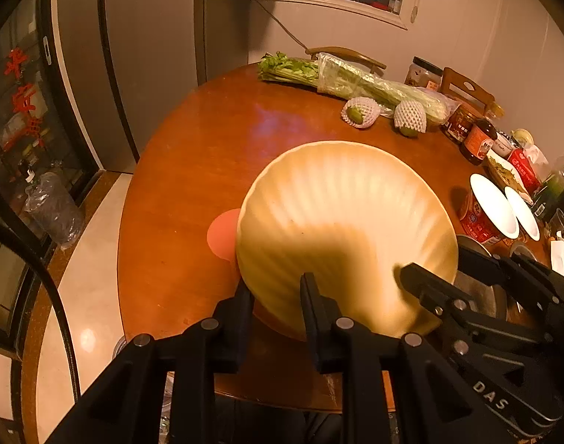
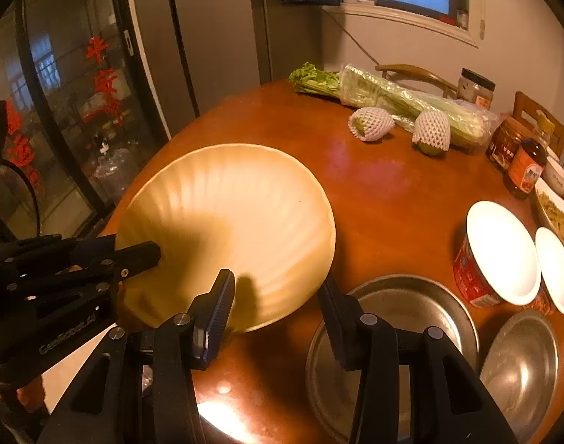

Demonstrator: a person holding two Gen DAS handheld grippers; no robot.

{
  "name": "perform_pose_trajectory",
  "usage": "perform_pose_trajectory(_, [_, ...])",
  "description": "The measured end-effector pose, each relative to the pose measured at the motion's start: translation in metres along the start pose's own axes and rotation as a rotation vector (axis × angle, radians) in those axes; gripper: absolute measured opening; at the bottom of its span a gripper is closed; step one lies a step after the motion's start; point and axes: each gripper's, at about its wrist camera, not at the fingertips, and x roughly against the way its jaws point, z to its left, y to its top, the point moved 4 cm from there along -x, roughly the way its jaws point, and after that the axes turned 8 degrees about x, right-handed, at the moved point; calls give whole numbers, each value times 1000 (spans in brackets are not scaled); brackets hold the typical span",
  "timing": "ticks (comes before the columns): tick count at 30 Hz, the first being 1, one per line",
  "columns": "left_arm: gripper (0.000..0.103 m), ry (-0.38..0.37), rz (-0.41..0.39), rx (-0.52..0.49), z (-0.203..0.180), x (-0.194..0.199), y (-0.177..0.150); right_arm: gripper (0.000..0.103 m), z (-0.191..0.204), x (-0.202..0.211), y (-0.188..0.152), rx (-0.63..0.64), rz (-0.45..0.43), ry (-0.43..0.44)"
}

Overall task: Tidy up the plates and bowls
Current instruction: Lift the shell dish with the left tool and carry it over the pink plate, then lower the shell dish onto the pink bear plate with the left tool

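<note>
The cream plate (image 1: pixel 341 229) hides most of a pink disc (image 1: pixel 222 235).

A home dining room is shown: a round wooden worktop (image 2: pixel 374 199) is laden with celery (image 2: pixel 385 100), sauce bottles (image 2: pixel 526 166) and jars (image 2: pixel 476 88), flanked by wooden chairs (image 1: pixel 467 88), a fridge (image 1: pixel 148 48) and a glass-fronted cabinet (image 2: pixel 78 111).

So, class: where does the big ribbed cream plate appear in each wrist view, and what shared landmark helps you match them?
Left wrist view: cream plate centre, slightly right, tilted.
Right wrist view: cream plate centre-left, tilted.
Shared landmark: the bagged celery at the table's far edge.
</note>
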Motion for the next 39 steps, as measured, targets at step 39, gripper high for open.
perform_pose_trajectory(39, [29, -17, 68, 16, -1, -25, -1, 48, -6, -39, 10, 40, 55, -40])
